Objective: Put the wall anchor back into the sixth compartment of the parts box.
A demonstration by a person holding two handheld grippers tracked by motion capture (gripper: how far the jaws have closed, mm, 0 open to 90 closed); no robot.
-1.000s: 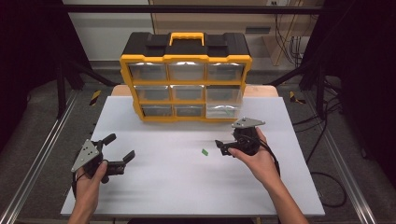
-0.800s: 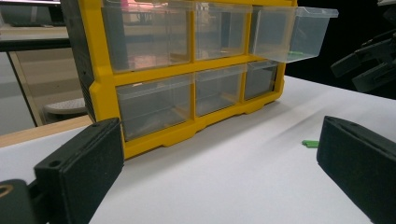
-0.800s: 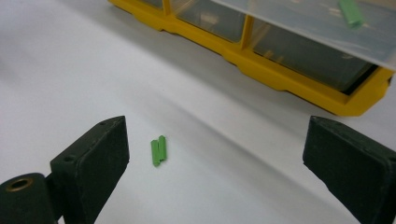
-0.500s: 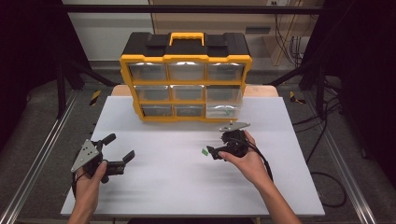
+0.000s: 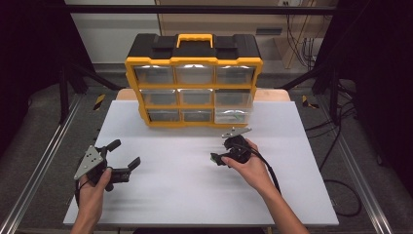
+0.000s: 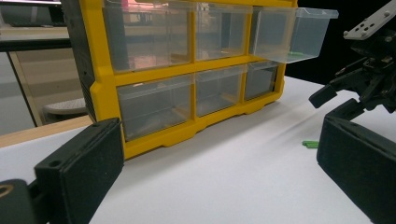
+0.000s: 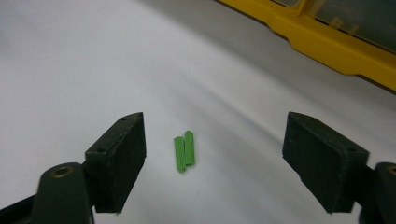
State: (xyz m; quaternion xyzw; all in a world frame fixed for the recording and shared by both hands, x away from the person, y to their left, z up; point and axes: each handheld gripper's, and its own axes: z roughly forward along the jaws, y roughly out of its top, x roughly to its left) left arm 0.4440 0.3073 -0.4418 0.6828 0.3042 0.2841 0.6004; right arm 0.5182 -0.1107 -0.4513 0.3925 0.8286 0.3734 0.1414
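The right gripper is held open over the white table, its jaws just closing, with the small green piece lying untouched between them. The left gripper is held open and empty. No writing is legible on the yellow organizer.

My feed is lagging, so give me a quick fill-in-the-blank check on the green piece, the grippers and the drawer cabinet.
1. The small green plastic piece lies on the white table between the open jaws of the ____ gripper.
2. The left gripper holds ____.
3. The yellow and black drawer cabinet has ____ clear drawer pulled out.
4. That drawer holds a ____ piece.

Missing words: right; nothing; one; green
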